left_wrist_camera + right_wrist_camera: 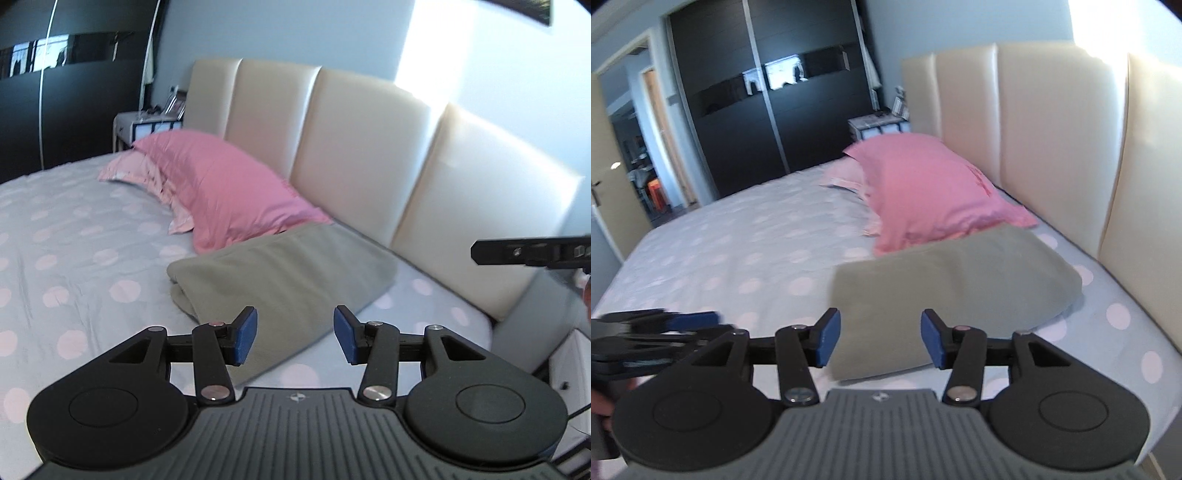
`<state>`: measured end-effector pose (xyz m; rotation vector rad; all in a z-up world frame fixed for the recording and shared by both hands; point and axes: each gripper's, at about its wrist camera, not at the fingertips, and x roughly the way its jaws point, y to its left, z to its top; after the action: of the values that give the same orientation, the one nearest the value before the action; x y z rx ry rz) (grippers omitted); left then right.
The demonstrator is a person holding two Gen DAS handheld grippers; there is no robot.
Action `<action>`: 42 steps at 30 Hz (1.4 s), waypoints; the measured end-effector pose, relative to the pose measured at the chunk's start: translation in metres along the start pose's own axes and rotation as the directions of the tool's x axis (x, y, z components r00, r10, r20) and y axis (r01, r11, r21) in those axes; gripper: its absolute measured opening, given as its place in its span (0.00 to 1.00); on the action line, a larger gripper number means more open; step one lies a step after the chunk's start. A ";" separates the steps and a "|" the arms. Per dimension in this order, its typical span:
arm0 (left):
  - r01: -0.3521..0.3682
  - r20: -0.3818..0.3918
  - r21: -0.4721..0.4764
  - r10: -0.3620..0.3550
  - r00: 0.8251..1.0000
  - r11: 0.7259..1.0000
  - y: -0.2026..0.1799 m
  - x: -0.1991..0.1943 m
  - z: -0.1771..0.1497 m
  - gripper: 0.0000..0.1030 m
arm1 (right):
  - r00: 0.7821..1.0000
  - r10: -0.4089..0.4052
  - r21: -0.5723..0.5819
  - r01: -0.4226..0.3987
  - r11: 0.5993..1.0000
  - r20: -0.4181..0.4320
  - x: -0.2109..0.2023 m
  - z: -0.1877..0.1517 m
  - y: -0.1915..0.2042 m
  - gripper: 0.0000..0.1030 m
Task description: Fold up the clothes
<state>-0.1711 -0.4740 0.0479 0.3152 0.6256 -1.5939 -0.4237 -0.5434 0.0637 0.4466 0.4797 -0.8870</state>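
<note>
Folded grey-green garment (280, 269) lay on the polka-dot bed sheet (74, 236), near the cream headboard (369, 147), its far edge touching the pink pillow (229, 192). Left hand-held gripper (295, 339) and right hand-held gripper (881, 338) hovered above it, jaws apart, holding nothing.

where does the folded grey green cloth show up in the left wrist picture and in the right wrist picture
Left wrist: folded grey-green cloth lies centre, just beyond the gripper's blue pads.
Right wrist: the cloth sits centre-right, again beyond the pads.
Shared landmark: the pink pillow, directly behind the cloth in both views.
</note>
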 end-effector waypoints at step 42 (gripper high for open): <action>-0.178 -0.084 -0.081 0.172 0.982 0.981 -0.011 0.001 -0.131 0.54 | 0.957 -0.266 0.091 0.257 0.962 0.112 0.010 -0.186 0.096 0.65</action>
<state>-0.2034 -0.4003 -0.0567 0.3575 0.7053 -1.3868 -0.3787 -0.3936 -0.0754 0.4002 0.3975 -1.1849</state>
